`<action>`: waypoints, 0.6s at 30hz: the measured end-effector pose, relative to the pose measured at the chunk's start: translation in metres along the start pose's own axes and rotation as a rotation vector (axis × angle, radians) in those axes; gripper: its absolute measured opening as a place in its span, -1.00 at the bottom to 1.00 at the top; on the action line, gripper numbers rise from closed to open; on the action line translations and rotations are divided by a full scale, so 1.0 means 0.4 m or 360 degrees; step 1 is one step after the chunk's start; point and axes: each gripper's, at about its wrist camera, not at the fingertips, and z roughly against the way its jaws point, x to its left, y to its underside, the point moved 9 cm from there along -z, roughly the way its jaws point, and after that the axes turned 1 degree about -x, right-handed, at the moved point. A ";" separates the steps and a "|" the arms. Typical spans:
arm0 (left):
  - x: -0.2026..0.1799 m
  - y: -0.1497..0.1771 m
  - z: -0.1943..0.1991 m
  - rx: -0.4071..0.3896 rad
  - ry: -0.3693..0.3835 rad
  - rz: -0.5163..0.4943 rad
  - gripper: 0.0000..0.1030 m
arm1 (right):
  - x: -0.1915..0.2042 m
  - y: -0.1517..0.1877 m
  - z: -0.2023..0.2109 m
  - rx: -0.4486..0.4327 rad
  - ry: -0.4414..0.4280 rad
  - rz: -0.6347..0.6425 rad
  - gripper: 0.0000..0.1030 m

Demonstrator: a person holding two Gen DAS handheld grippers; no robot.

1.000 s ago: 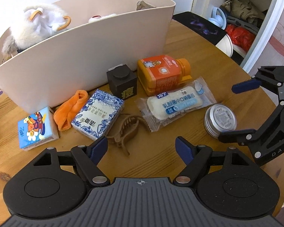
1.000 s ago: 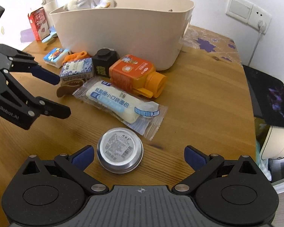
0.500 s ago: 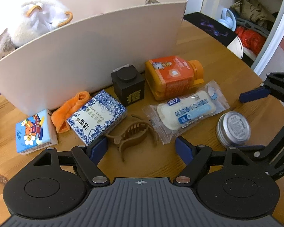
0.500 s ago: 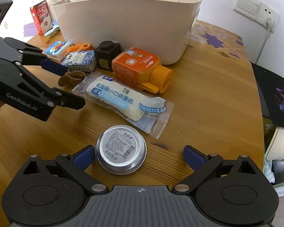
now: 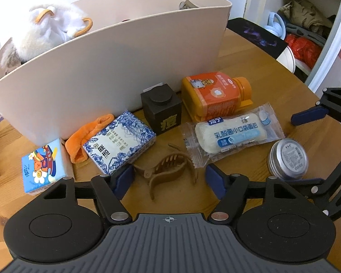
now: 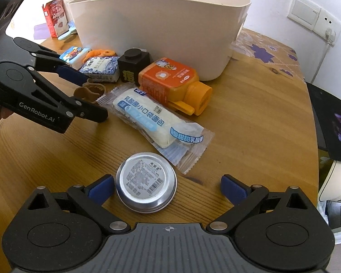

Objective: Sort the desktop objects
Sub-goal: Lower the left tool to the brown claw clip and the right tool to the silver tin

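Note:
A brown hair claw clip (image 5: 168,170) lies on the wooden table (image 5: 250,52) between the blue pads of my left gripper (image 5: 168,179). Its jaws are closing and the pads do not press on the clip. In the right wrist view, the left gripper (image 6: 89,97) straddles the clip (image 6: 91,89). A round silver tin (image 6: 146,184) sits between the fingers of my right gripper (image 6: 168,188), close to the left pad; this gripper is open. The left wrist view shows the tin (image 5: 287,158) at the right with the right gripper (image 5: 300,150) around it.
A large cream bin (image 5: 102,79) holding a plush toy (image 5: 50,29) stands behind. In front of it lie an orange bottle (image 5: 213,93), a wrapped bread roll (image 5: 231,134), a black cube (image 5: 161,107), a blue-white tissue pack (image 5: 118,141), an orange cloth (image 5: 86,134) and a cartoon tissue pack (image 5: 42,163).
My left gripper has moved forward over the hair clip and its pads have drawn closer together around it. The right gripper and the tin have kept their place.

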 end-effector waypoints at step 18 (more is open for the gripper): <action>0.000 0.016 0.013 0.0109 0.0005 0.0009 0.12 | -0.018 -0.017 0.022 -0.0061 0.0020 -0.0065 0.00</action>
